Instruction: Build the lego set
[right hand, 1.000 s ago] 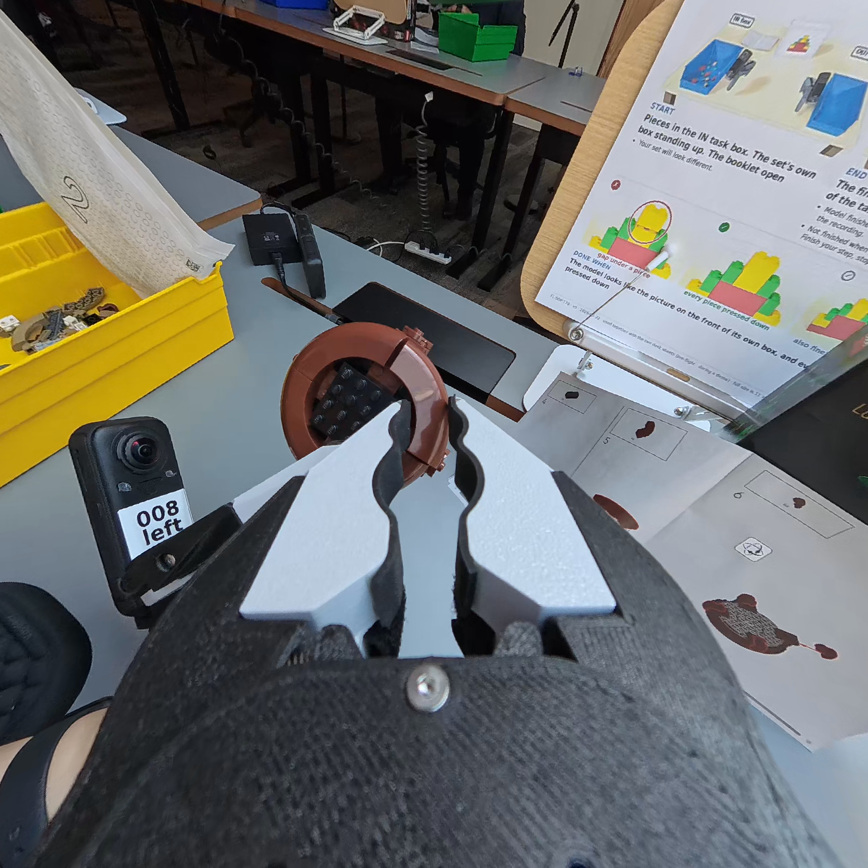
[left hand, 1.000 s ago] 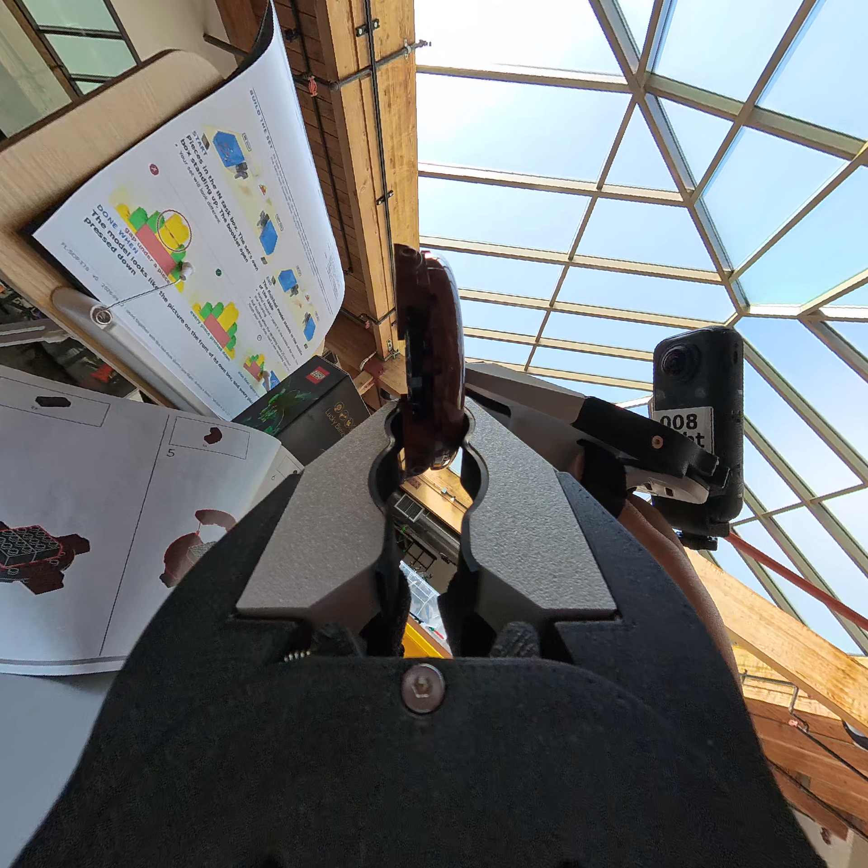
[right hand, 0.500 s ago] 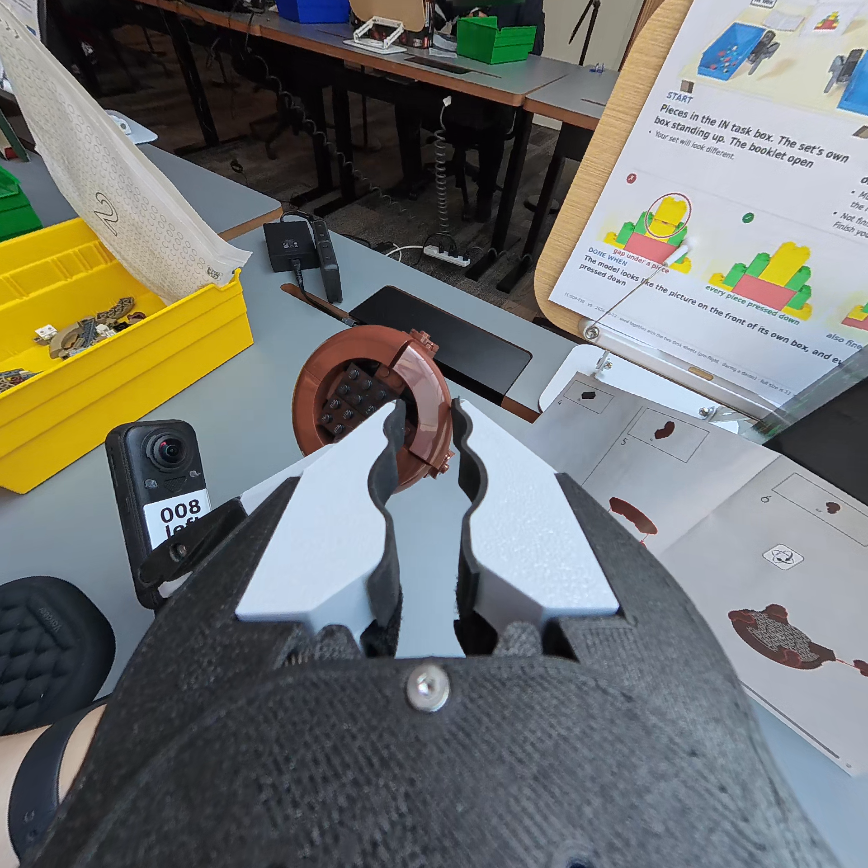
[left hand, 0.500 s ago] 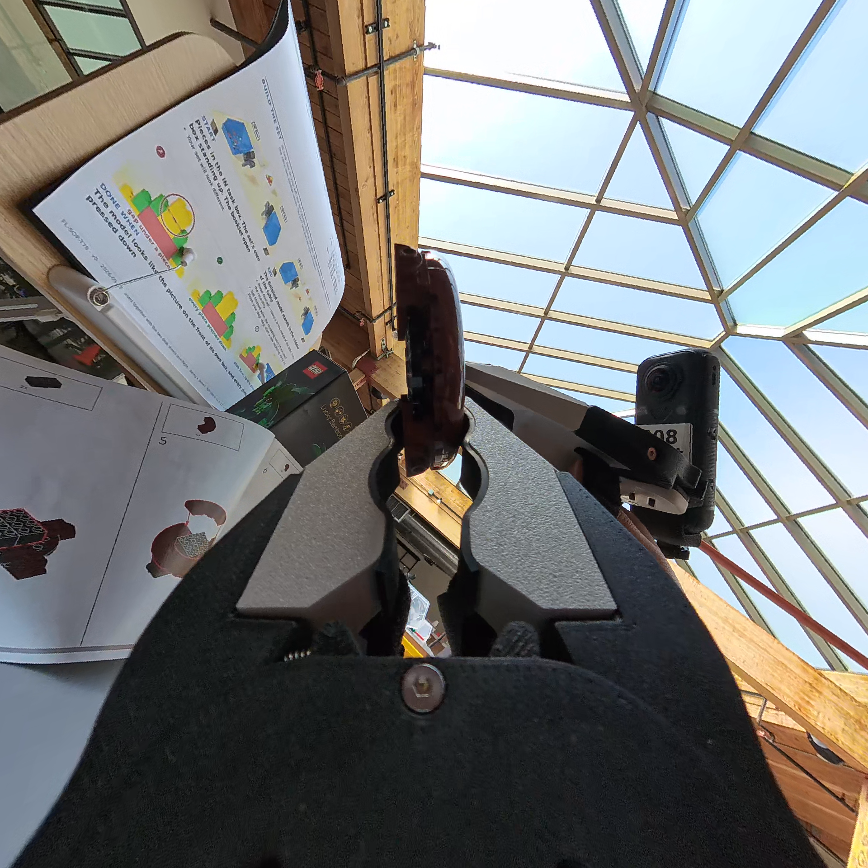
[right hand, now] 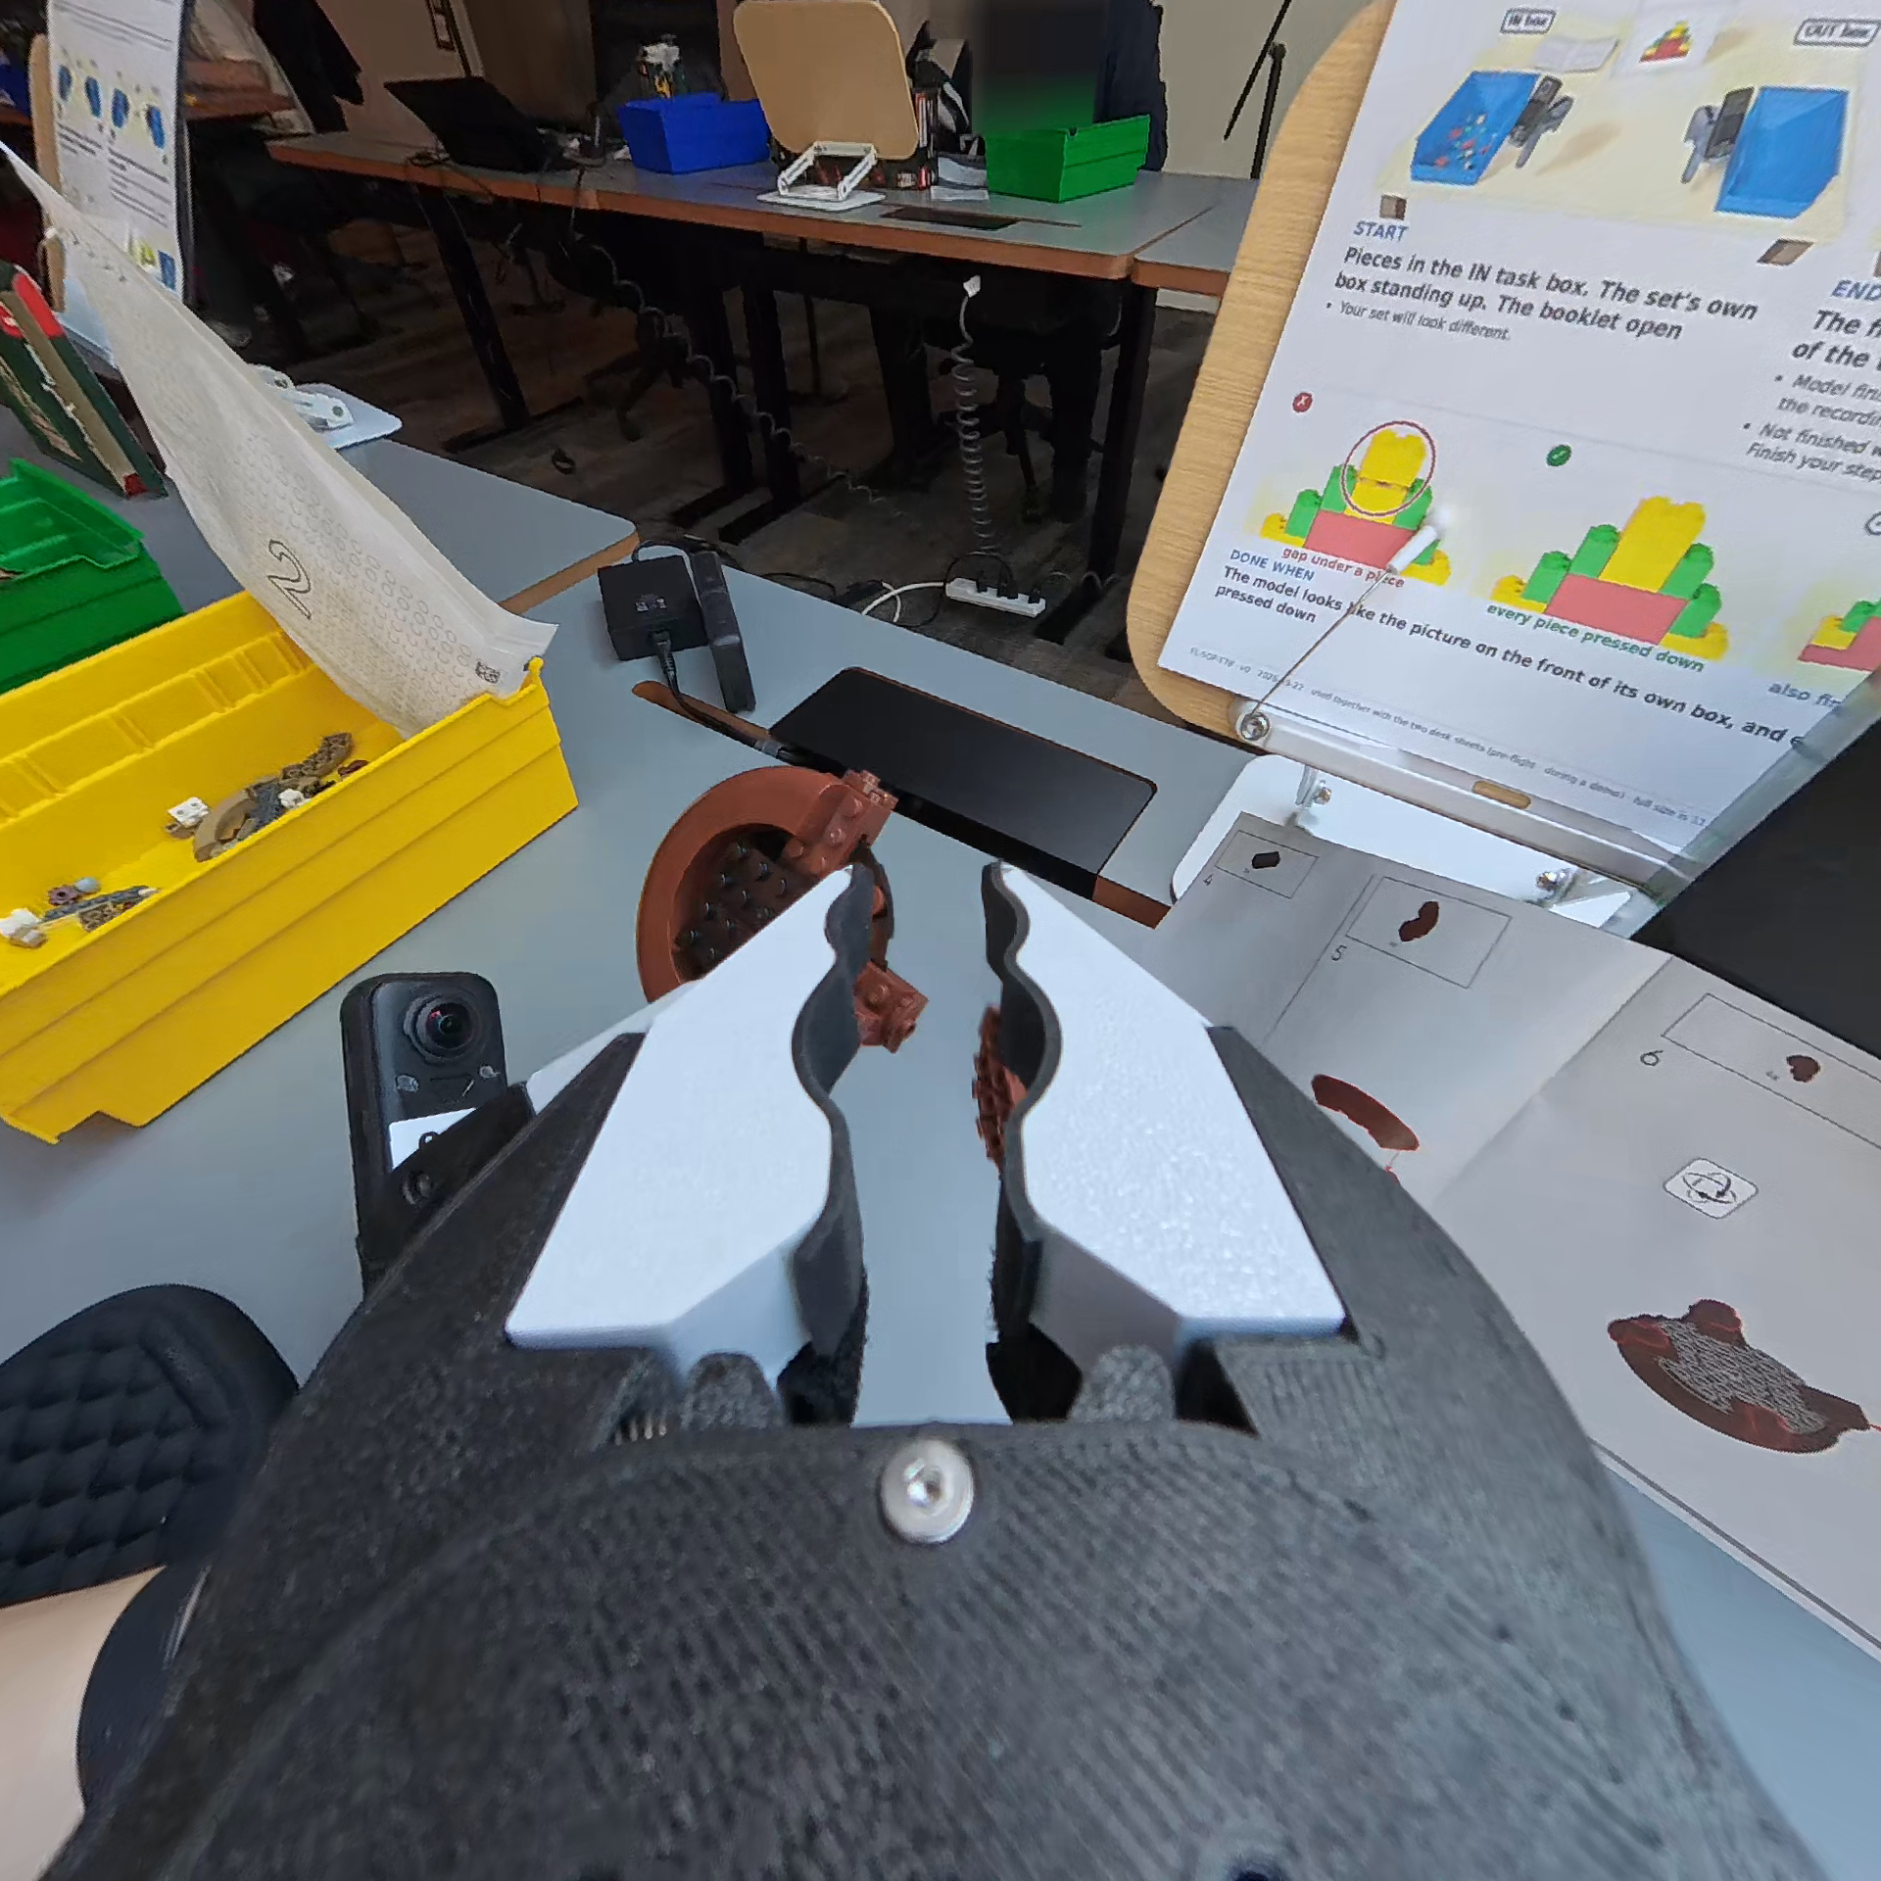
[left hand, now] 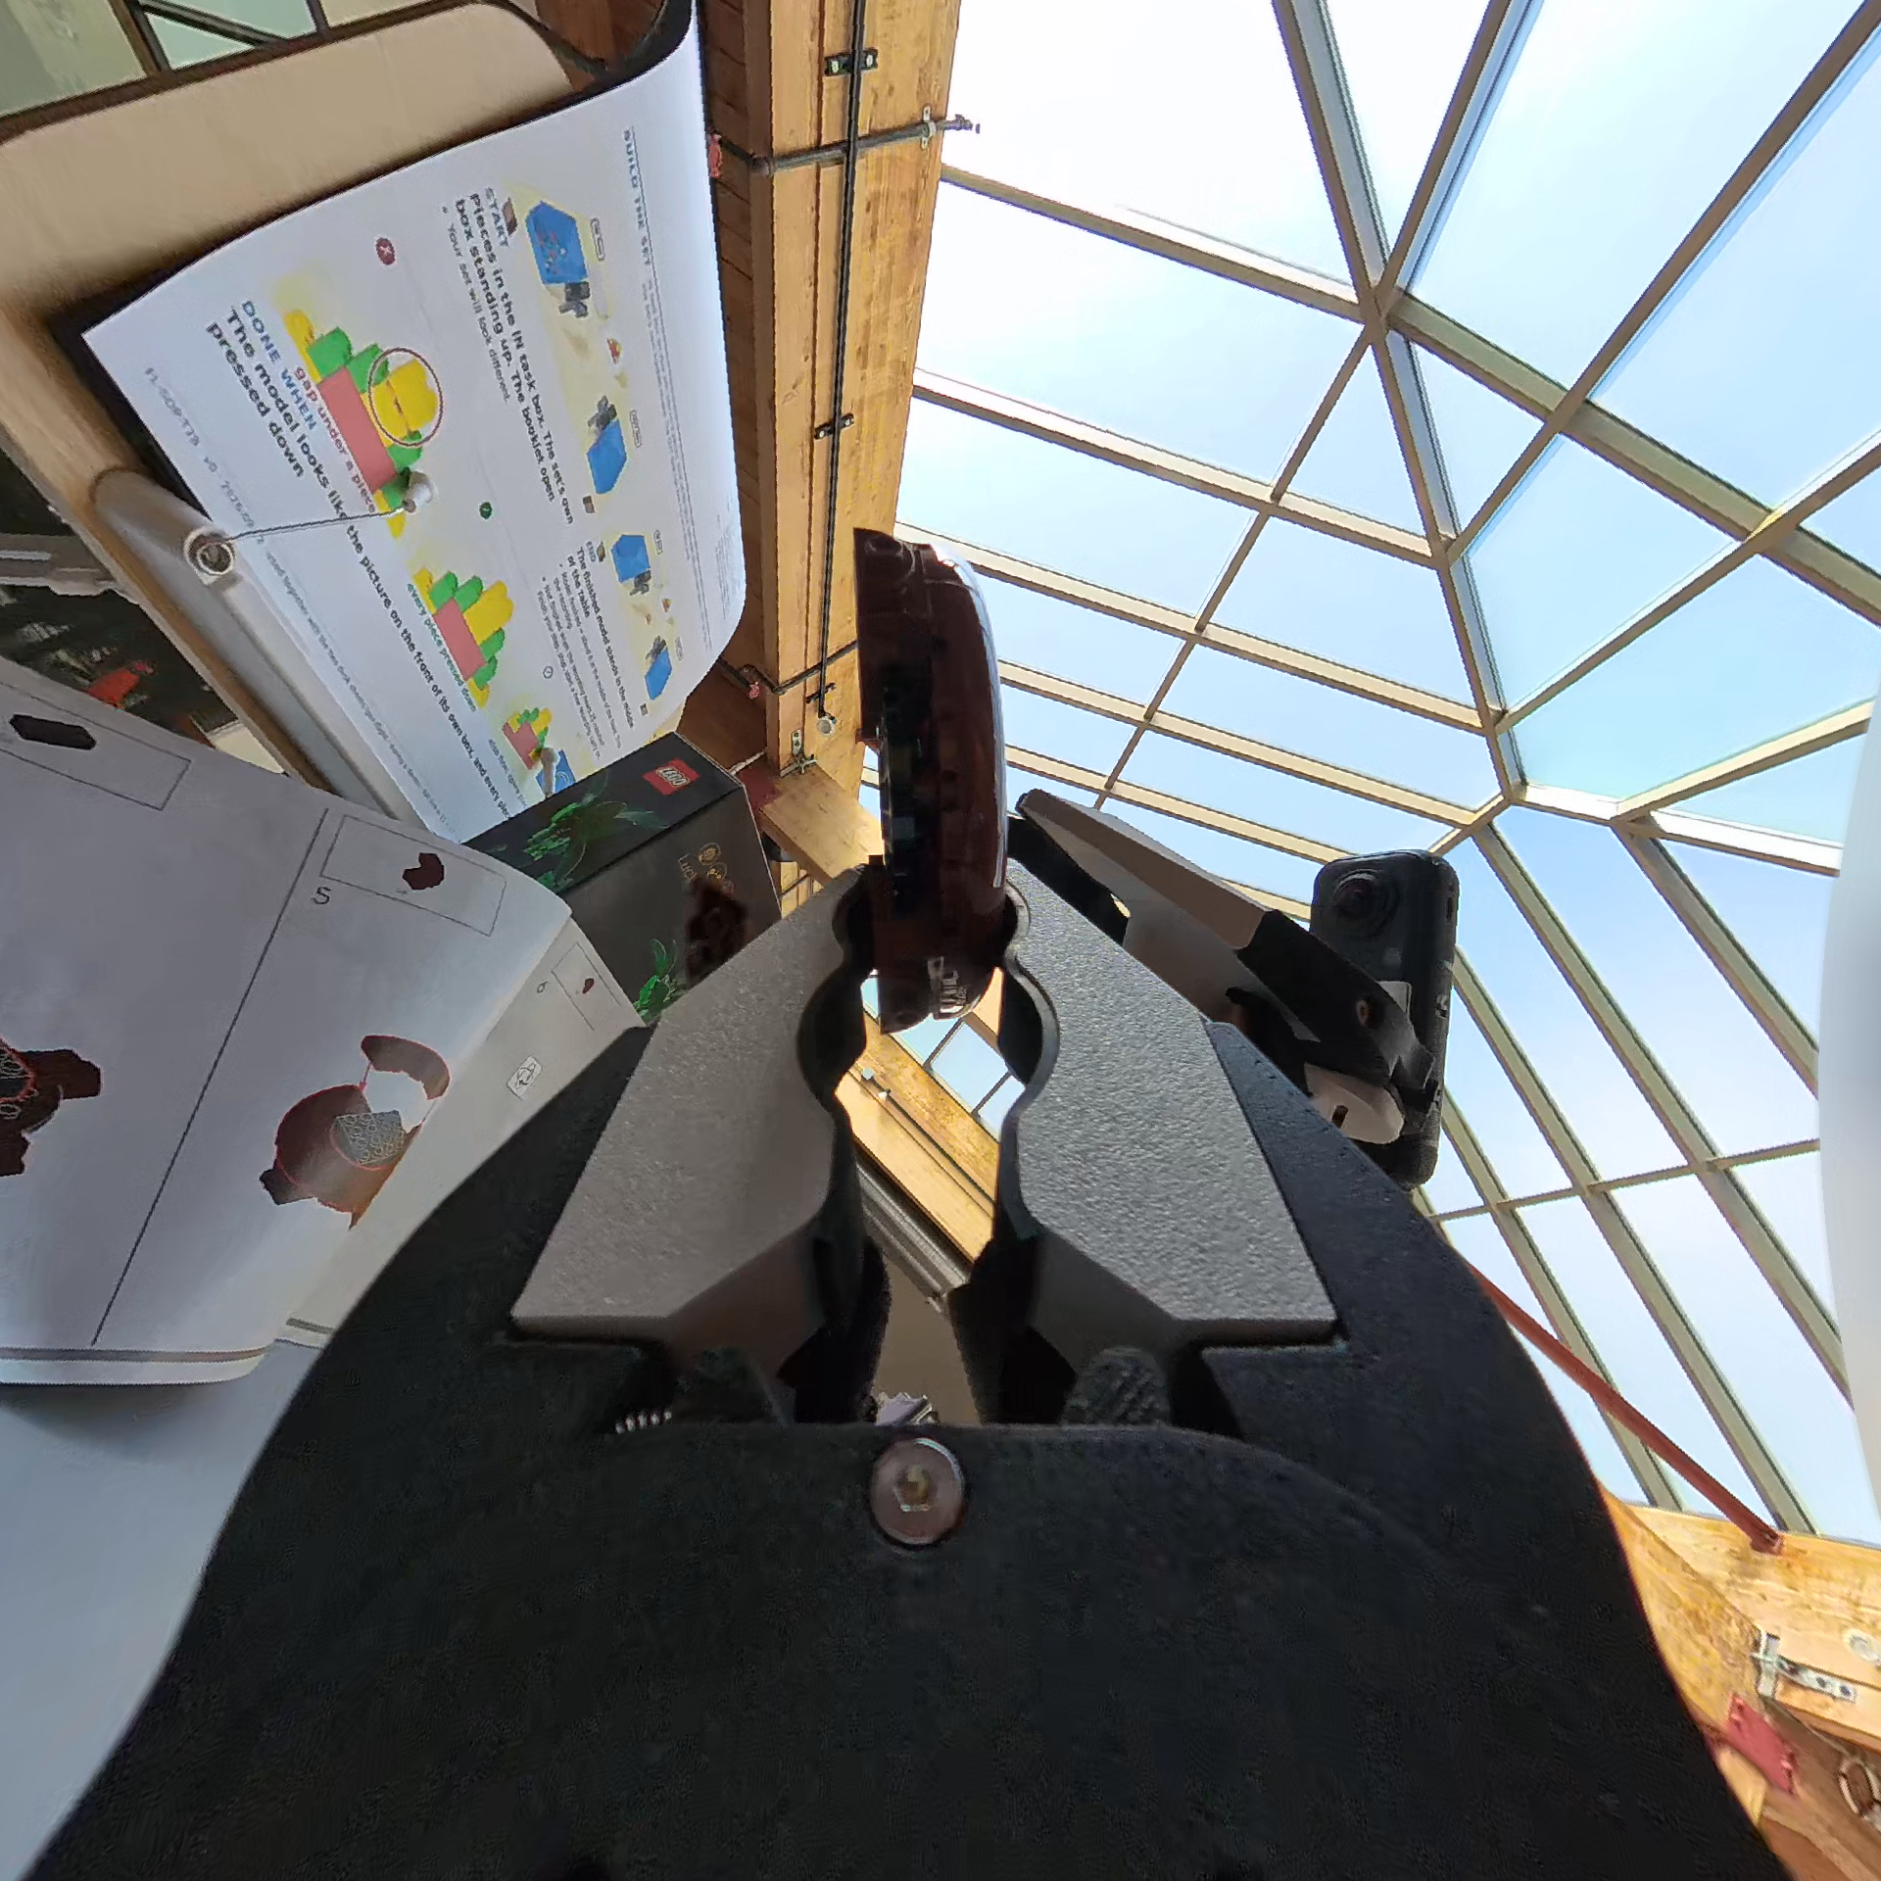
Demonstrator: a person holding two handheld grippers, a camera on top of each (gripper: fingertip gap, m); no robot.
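Observation:
My left gripper (left hand: pixel 936 906) points up at the skylight and is shut on a round brown lego assembly (left hand: pixel 926 733), seen edge-on. In the right wrist view the same assembly (right hand: pixel 713 875) shows its black studded core and small brown bracket pieces on its rim. My right gripper (right hand: pixel 919 886) stands just right of it, jaws apart. A small brown studded piece (right hand: pixel 992 1089) lies against the inner pad of its right finger. The open instruction booklet (right hand: pixel 1527 1120) lies on the grey table to the right.
A yellow tray (right hand: pixel 305 947) with loose small parts and a white paper bag (right hand: pixel 285 539) stands at the left. A green tray (right hand: pixel 61 570) is behind it. A black pad (right hand: pixel 967 774), a power adapter (right hand: pixel 651 611), an instruction board (right hand: pixel 1578 407) and the set's box (left hand: pixel 651 855) stand behind. Some 5 centimetres of space lies between my two pairs of fingers.
My right gripper's jaws have opened from nearly shut at the assembly's curved brown piece. A brown piece now sits by its right finger. The left gripper still holds the assembly, tilted a little.

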